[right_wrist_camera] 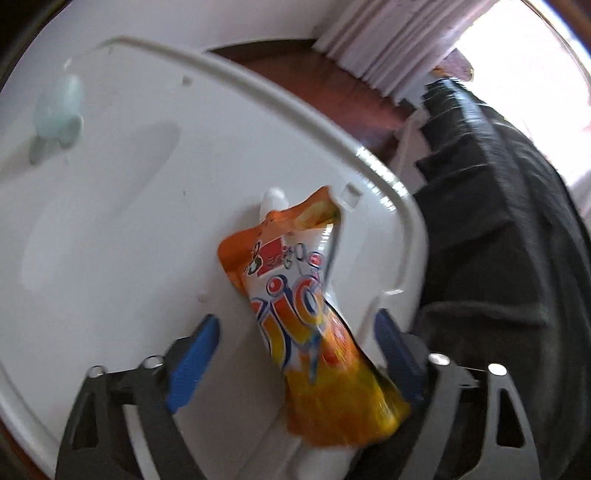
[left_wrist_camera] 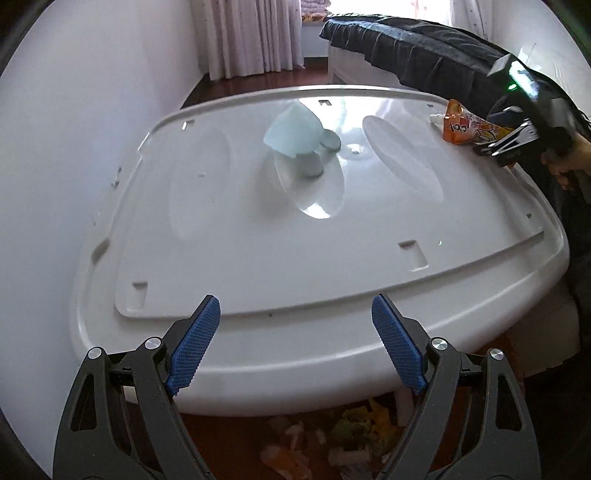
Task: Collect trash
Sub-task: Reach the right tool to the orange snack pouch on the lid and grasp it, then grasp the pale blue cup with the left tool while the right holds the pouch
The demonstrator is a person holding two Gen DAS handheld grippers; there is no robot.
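Observation:
An orange and white drink pouch (right_wrist_camera: 295, 314) with a white spout lies near the right rim of the white table (right_wrist_camera: 110, 240). My right gripper (right_wrist_camera: 297, 321) straddles its lower half, jaws apart. A gap shows at the left pad; the right pad sits close to the pouch's edge. From the left wrist view the same pouch (left_wrist_camera: 467, 127) and right gripper (left_wrist_camera: 495, 142) appear at the table's far right. A pale blue paper piece (left_wrist_camera: 295, 131) rests on a small pale cup in the table's middle. My left gripper (left_wrist_camera: 295, 306) hangs open and empty over the table's near edge.
Colourful scraps and wrappers (left_wrist_camera: 343, 439) lie on the reddish floor below the table's near edge. A bed with a dark blanket (left_wrist_camera: 424, 55) stands close behind the table's right side. A white wall runs along the left, and curtains (left_wrist_camera: 255, 33) hang at the back.

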